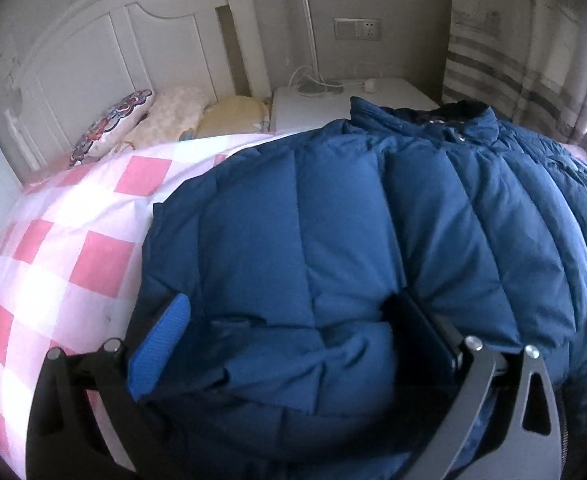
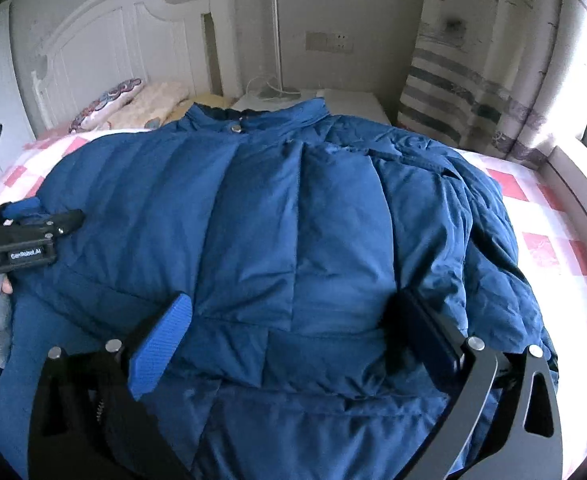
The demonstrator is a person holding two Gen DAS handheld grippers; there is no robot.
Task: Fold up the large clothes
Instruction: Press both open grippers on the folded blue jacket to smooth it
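A large dark-blue puffer jacket (image 1: 333, 220) lies spread on a pink-and-white checked bed sheet (image 1: 73, 248), its collar (image 2: 253, 118) toward the headboard. My left gripper (image 1: 289, 320) stands open over the jacket's lower left part, and a puffed fold bulges between its wide-apart fingers. In the right wrist view the left gripper (image 2: 41, 220) sits at the jacket's left edge. My right gripper (image 2: 289, 320) is open wide over the jacket's (image 2: 273, 200) lower middle, with the padded cloth lying between its blue pad (image 2: 157, 352) and its dark finger. The jacket's right side is folded and rumpled.
Pillows (image 1: 109, 124) lie at the head of the bed against a white headboard (image 1: 93, 48). A white nightstand (image 1: 313, 108) with a lamp base and cable stands behind the collar. A striped curtain (image 1: 513, 60) hangs at the right, above a window sill (image 2: 573, 184).
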